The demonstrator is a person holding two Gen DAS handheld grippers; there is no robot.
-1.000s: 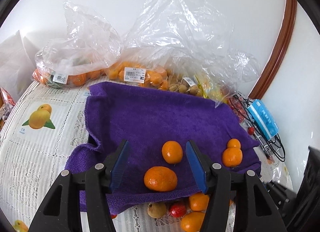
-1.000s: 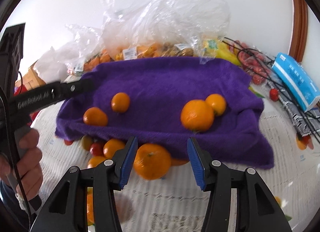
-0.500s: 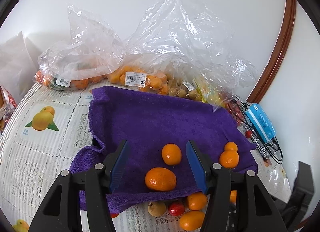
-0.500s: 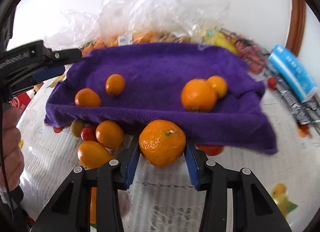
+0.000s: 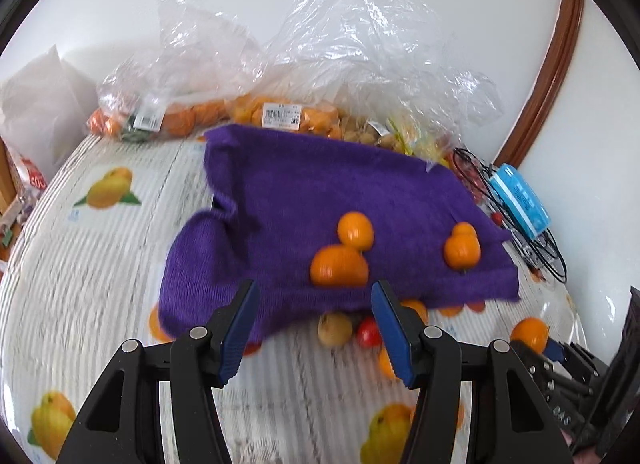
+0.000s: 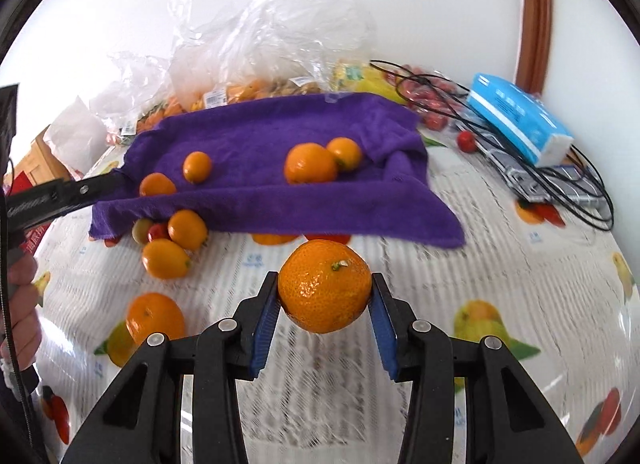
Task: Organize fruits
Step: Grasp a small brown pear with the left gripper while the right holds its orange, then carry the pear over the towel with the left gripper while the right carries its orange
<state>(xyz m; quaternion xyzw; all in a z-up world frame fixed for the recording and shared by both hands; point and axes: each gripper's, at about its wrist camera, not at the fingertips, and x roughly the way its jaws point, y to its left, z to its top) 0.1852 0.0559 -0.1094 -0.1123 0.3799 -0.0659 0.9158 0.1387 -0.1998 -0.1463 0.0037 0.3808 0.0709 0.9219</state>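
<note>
Left wrist view: left claw [image 5: 314, 334] stands apart, empty, now backed off the purple towel [image 5: 320, 200] at frame centre.

Right wrist view: right claw [image 6: 325, 296], a second ago open, now clamps the mandarin [image 6: 325, 286] at lower centre, lifted off the surface [image 6: 460, 304]; ready for placing.

A: Where did the left gripper [image 5: 314, 330] stand relative to the purple towel [image 5: 320, 200]?

B: Its blue pads [image 5: 240, 328] stood apart over the towel's near edge, nothing between them.

A: What lay on the towel?

B: Four oranges: two touching near the towel's middle [image 5: 339, 266], two touching toward its right corner [image 5: 462, 250].

A: And beyond the towel?

B: Clear plastic bags of fruit [image 5: 280, 116] lay behind it; small loose fruits [image 5: 335, 329] lay just in front of it.
</note>
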